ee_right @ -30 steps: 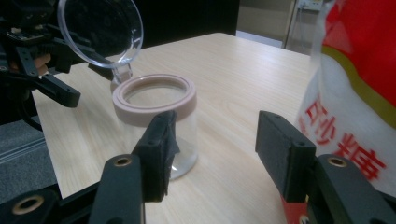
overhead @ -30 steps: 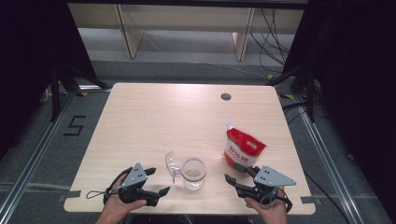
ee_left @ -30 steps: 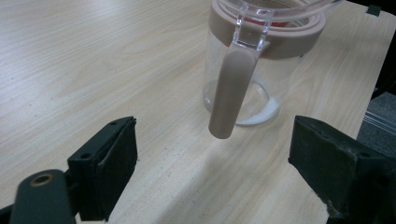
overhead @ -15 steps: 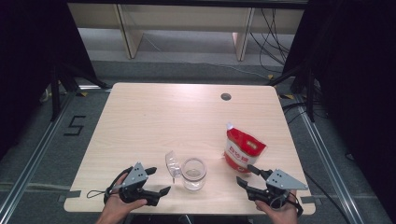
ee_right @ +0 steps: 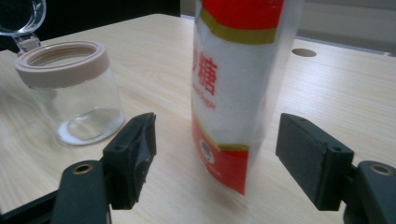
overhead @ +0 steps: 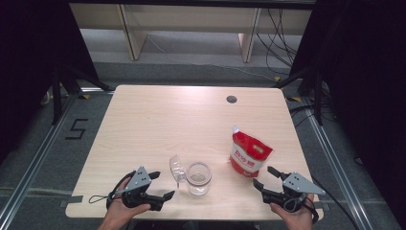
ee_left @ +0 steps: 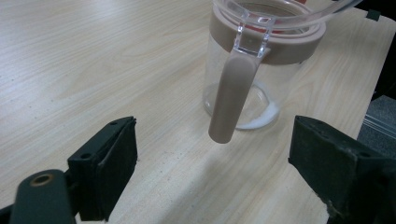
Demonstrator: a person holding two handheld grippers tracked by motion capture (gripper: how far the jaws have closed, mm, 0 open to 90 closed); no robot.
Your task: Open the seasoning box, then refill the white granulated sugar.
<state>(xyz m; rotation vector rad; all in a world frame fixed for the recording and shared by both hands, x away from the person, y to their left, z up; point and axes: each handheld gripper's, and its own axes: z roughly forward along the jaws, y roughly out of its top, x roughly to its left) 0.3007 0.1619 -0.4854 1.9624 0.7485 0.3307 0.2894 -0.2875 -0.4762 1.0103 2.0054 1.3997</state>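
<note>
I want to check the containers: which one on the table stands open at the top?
The clear jar: its lid is flipped up. The red bag looks closed.

Each hand holds a black gripper, the left gripper [overhead: 162, 185] and the right gripper [overhead: 264, 178], topped by a grey three-cornered plate. Their jaws are flat black blocks with small screw holes. A thin black cable [overhead: 98, 198] loops from the left one.

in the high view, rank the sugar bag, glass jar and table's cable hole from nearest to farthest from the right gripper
1. Sugar bag: just ahead of the right gripper, slightly to its left.
2. Glass jar: farther left, near the table's front edge, lid hinged open.
3. Cable hole: far across the table, near its back edge.
</note>
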